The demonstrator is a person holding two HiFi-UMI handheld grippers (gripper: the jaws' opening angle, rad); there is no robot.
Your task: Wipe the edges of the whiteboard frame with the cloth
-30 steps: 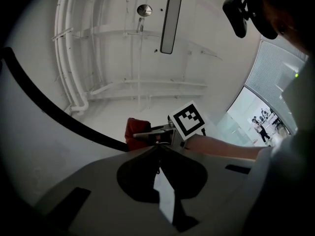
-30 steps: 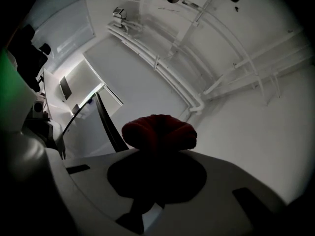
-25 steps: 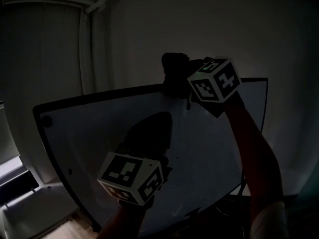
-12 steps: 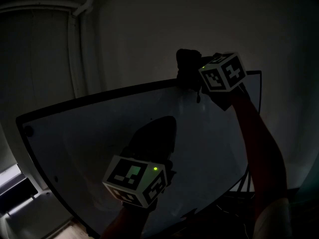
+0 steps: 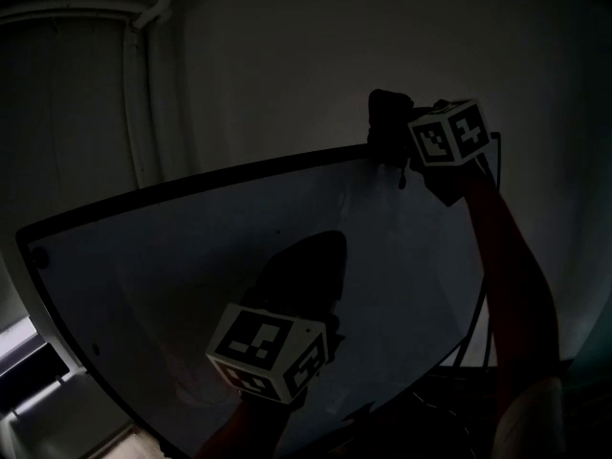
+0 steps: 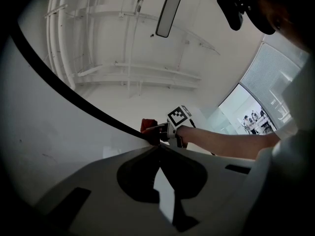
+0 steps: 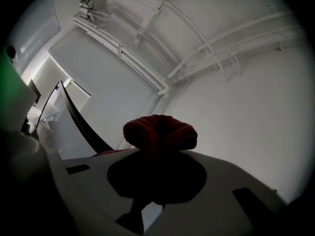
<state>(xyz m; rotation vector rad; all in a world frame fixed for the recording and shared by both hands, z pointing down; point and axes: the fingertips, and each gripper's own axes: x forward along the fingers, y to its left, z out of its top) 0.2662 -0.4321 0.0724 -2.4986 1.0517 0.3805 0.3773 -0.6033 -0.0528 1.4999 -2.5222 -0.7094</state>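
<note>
The room is dim. The whiteboard (image 5: 172,275) leans against the wall, its dark frame (image 5: 239,173) running along the top. Up at about one o'clock on the board, close to the top right corner, the right gripper (image 7: 156,157) has its jaws clamped on a bunched red cloth (image 7: 160,132), and the cloth sits on the top edge of the frame. From overhead the cloth (image 5: 386,120) shows only as a dark lump just left of that gripper's marker cube (image 5: 449,134), with the person's right arm (image 5: 507,275) stretching up from five o'clock to reach it.

The left gripper (image 6: 158,149) is lower down, near six o'clock on the board, pointing up at the white face. Its jaws are drawn together at the tips with nothing between them, and the tips look close against the board surface, though whether they touch is hard to tell. Looking along it, the black frame edge sweeps down from eleven o'clock to the red cloth

White pipes (image 5: 143,84) run up the wall at eleven o'clock, behind the board
</note>
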